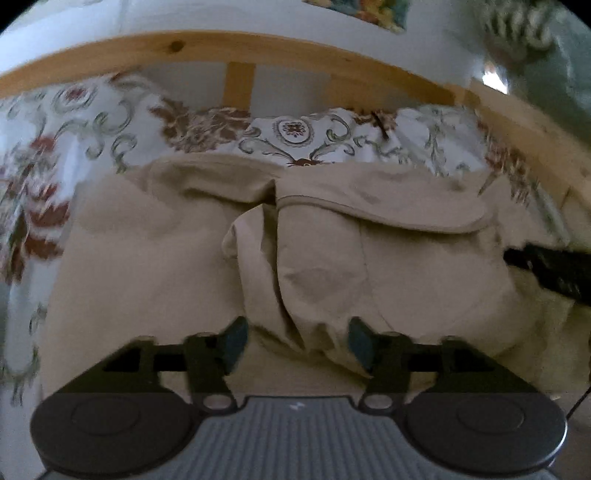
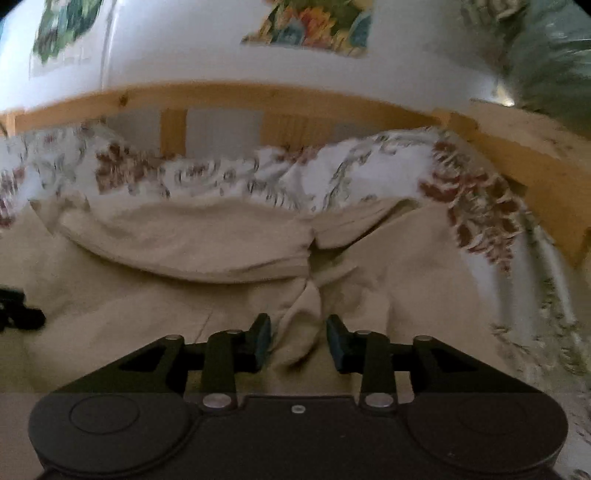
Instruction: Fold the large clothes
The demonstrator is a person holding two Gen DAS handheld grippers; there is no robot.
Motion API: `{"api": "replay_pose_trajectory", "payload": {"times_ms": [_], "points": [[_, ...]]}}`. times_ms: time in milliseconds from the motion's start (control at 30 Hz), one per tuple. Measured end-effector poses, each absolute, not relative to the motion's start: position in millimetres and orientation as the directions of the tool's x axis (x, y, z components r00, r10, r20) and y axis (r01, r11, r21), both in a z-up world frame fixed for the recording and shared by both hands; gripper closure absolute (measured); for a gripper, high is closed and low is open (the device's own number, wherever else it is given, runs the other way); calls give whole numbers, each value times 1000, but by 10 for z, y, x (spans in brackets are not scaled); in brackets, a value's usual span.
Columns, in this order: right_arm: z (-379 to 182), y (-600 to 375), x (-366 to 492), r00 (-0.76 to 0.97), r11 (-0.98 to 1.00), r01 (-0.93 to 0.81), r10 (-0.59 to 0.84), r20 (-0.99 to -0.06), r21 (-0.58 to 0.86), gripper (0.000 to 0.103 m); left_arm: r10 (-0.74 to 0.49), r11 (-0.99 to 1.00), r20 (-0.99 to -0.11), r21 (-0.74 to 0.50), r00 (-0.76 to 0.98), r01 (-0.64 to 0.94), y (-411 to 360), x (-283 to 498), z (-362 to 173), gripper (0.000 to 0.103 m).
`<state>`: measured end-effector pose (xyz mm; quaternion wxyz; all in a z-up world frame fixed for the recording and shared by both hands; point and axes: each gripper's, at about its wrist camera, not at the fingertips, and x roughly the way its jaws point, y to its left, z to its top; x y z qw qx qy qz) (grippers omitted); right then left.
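Note:
A large beige garment [image 1: 166, 258] lies spread over a floral bedspread [image 1: 291, 136]. My left gripper [image 1: 298, 341] is open, its blue pads [image 1: 236, 339] wide apart on either side of a bunched fold at the garment's near edge. They do not press on it. In the right wrist view the same beige garment [image 2: 184, 240] shows a folded-over flap across its far side. My right gripper [image 2: 299, 343] is open too, a raised ridge of cloth standing loose between its pads [image 2: 263, 343]. Each gripper shows as a black shape at the other view's edge.
A wooden bed rail [image 1: 236, 48] with upright slats runs along the far side, against a white wall with colourful pictures [image 2: 317, 26]. The rail [image 2: 535, 162] turns a corner at the right. Something green and fluffy [image 2: 554, 55] hangs at the upper right.

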<state>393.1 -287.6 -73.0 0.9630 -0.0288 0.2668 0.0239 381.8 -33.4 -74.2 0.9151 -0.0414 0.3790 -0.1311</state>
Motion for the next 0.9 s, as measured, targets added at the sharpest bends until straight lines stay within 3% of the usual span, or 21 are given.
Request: {"api": "replay_pose_trajectory", "payload": {"times_ms": [67, 200, 267, 367, 533, 667, 800, 900], "points": [[-592, -2908, 3657, 866, 995, -93, 63, -496, -37, 44, -269, 963, -671, -189, 691, 192, -262, 3650, -646, 26], [-386, -2864, 2906, 882, 982, -171, 114, -458, -85, 26, -260, 966, -637, -180, 726, 188, -162, 3230, -428, 5], [-333, -2863, 2576, 879, 973, -210, 147, -454, -92, 12, -268, 963, -623, -167, 735, 210, -150, 2960, -336, 2], [-276, -2827, 2118, 867, 958, -269, 195, -459, -101, 2, -275, 960, -606, -132, 746, 247, -197, 2556, -253, 1], [-377, -2599, 1491, 778, 886, -444, 309, -546, -131, 1, -336, 925, -628, -77, 702, 373, -334, 1966, -351, 1], [-607, -2284, 1324, 648, 750, -625, 345, -679, -216, 1, -392, 886, -646, -75, 655, 457, -410, 1631, -529, 1], [-799, -2133, 1375, 569, 705, -679, 330, -753, -204, 1, -464, 843, -672, -135, 577, 520, -425, 1504, -641, 1], [-805, -2122, 1411, 593, 713, -663, 314, -742, -228, 2, -507, 803, -668, -137, 545, 580, -449, 1431, -651, 1]]}}
